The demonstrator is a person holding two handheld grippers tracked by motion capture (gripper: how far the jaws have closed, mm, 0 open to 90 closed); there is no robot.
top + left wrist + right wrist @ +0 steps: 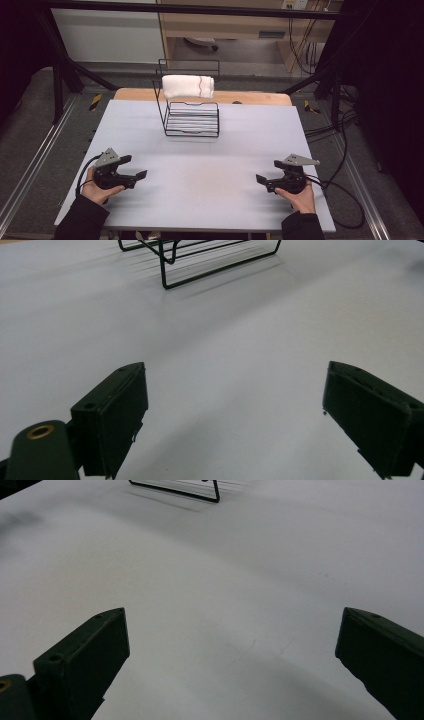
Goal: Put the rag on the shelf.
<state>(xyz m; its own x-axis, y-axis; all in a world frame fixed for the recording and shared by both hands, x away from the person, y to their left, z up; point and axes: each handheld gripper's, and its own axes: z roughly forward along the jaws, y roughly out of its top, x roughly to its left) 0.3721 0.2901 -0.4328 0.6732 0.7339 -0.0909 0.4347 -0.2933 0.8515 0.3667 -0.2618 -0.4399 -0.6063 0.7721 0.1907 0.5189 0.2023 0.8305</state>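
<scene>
Upper centre of the high view: rolled white towel with a thin red stripe [188,86], lying across the top of a black wire rack [192,120]. Towel ends overhang the rack slightly; stripe sits toward its right end. Rack stands on the pale grey tabletop [200,170], at the far middle, just ahead of a strip of bare wood edge [250,97].

Lower left of the high view: left gripper [141,175], black, grey three-cornered plate on top, held in a hand [97,187] with a dark sleeve. Jaws point toward frame centre. Left gripper view: jaws spread wide, bare tabletop between them, nothing held; rack's base wires [200,260] at the top of frame, well apart from the jaws.

Lower right of the high view: right gripper [260,179], same build, held in the other hand [300,197], jaws pointing inward toward the left one. Right gripper view: jaws also wide apart, nothing between them; a corner of the rack [200,492] at top centre.

Both grippers sit low over the near part of the table, well apart from each other and from the rack and towel. Cables trail from each off the table sides.
</scene>
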